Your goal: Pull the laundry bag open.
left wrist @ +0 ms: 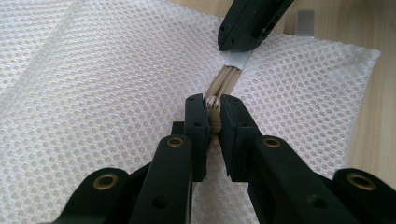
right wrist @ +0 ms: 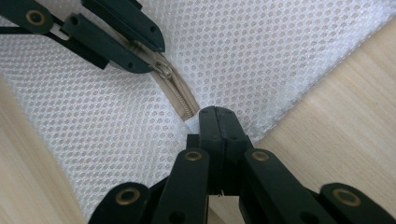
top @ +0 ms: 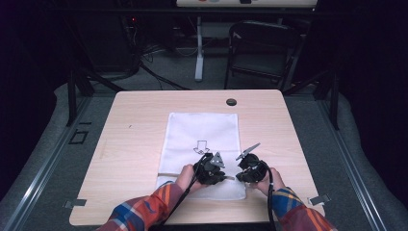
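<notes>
The left gripper (left wrist: 212, 109) pinches the zipper pull (left wrist: 213, 103). The right gripper (right wrist: 217, 116) is clamped on the zipper's end (right wrist: 190, 113), at the mesh bag's (top: 202, 139) near right corner. The beige zipper (left wrist: 225, 80) runs crosswise along the bag's near edge. The bag's long axis points away from the person, lying mid-table (top: 130, 144), with bare wood on every side.

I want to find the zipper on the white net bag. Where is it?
The beige zipper runs across the near end of the white mesh bag, low in the high view. The left gripper pinches its slider, and the right gripper clamps the bag's end beside it.
</notes>
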